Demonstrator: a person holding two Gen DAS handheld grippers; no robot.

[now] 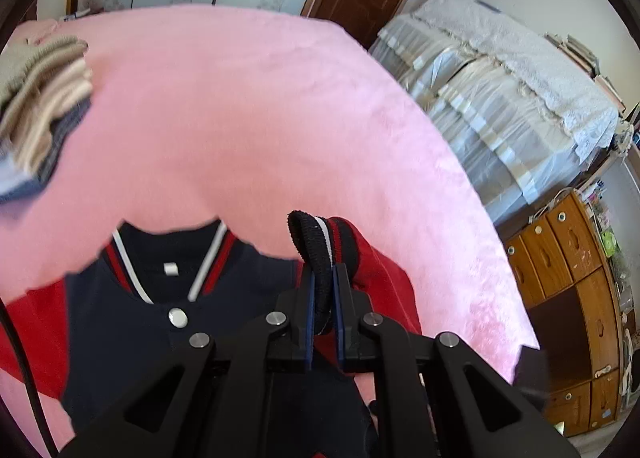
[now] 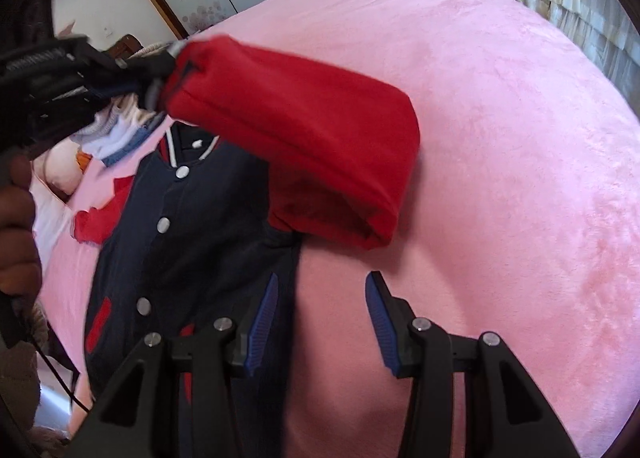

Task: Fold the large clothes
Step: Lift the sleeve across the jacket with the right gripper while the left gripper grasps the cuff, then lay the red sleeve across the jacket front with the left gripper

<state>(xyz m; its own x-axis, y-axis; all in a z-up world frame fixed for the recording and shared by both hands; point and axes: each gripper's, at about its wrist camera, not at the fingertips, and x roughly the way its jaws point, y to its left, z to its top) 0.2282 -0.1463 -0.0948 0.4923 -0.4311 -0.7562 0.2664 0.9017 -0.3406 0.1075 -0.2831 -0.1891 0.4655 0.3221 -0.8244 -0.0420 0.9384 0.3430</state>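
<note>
above the bed (image 2: 520, 138) | left gripper (image 1: 323, 282) clenched on jacket cuff (image 1: 310, 234) | right gripper (image 2: 320, 290) released, empty

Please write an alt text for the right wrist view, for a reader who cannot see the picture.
The left gripper holds the cuff of a red sleeve lifted above a navy snap-button jacket spread on a pink blanket. The right gripper is open and empty at the jacket's edge.
</note>
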